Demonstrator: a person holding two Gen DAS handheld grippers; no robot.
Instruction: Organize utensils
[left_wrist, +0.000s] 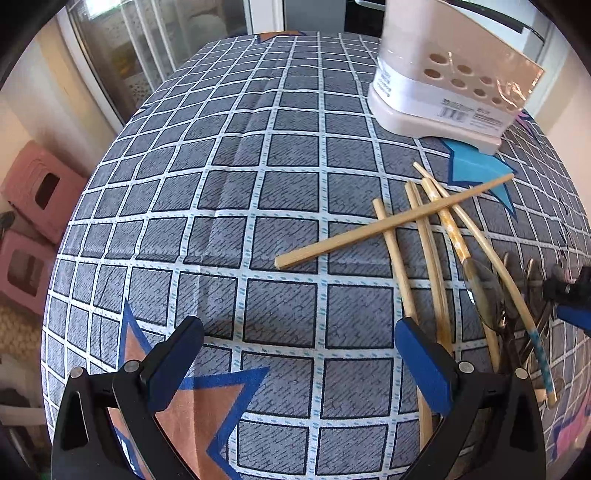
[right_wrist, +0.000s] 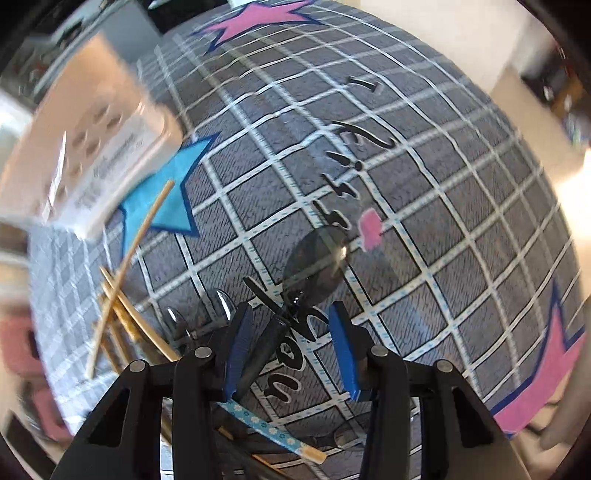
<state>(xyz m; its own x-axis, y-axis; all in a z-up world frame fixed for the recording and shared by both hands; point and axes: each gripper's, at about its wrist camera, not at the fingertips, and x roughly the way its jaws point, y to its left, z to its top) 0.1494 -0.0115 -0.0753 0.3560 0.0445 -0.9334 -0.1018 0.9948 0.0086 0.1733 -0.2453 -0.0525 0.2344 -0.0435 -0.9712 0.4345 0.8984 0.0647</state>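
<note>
Several wooden chopsticks (left_wrist: 395, 218) lie crossed on the checked tablecloth (left_wrist: 258, 184) at the right, beside a heap of metal spoons (left_wrist: 484, 291). My left gripper (left_wrist: 299, 354) is open and empty above the cloth, left of the heap. A white utensil holder (left_wrist: 443, 85) with round holes stands at the back right. My right gripper (right_wrist: 291, 328) holds a dark spoon (right_wrist: 317, 262) whose handle lies against the left finger; the jaws stand partly apart. The chopsticks (right_wrist: 129, 266) and the holder (right_wrist: 92, 140) are at its left, blurred.
Pink stools (left_wrist: 33, 221) stand on the floor past the table's left edge. A glass door (left_wrist: 155, 48) is behind the table. A flower-patterned chopstick (right_wrist: 266, 428) lies under my right gripper. The table edge (right_wrist: 535, 406) curves close on the right.
</note>
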